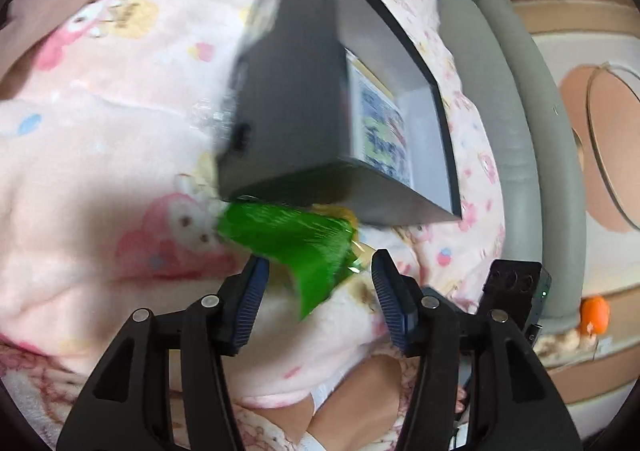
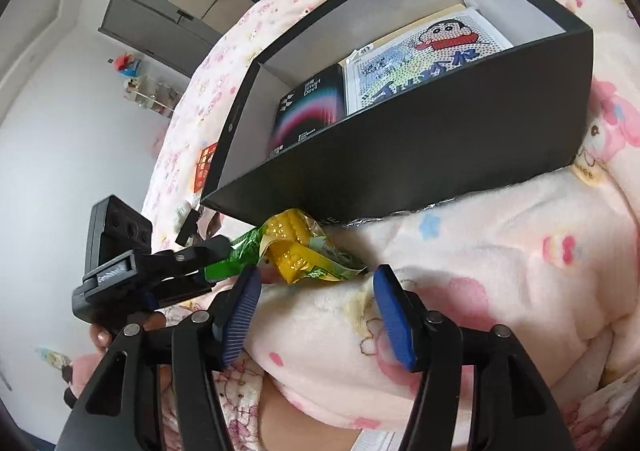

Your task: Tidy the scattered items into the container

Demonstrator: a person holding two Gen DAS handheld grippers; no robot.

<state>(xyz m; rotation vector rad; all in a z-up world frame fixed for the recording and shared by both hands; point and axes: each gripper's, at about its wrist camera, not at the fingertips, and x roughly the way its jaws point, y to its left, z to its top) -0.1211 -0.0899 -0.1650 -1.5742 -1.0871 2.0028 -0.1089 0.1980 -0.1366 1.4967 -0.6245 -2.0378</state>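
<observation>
A black open box [image 1: 288, 111] [image 2: 400, 155] rests on a pink cartoon blanket [image 1: 100, 131] [image 2: 500, 271]. Inside it lie a cartoon-printed card [image 2: 432, 63] [image 1: 384, 131] and a dark pack [image 2: 308, 107]. A green and yellow snack packet [image 1: 288, 239] [image 2: 296, 255] lies on the blanket against the box's near wall. My left gripper [image 1: 319, 259] [image 2: 192, 255] stands open around the packet's green end, and its pads are not pressing on it. My right gripper [image 2: 318, 273] is open and holds nothing, with the packet's yellow end just beyond its fingertips.
A red-orange packet [image 2: 206, 167] lies on the blanket left of the box. A grey padded bed edge [image 1: 520, 131] runs along the right, with a floor mat and a small orange object [image 1: 596, 315] beyond. A person's leg [image 1: 360, 391] is below the grippers.
</observation>
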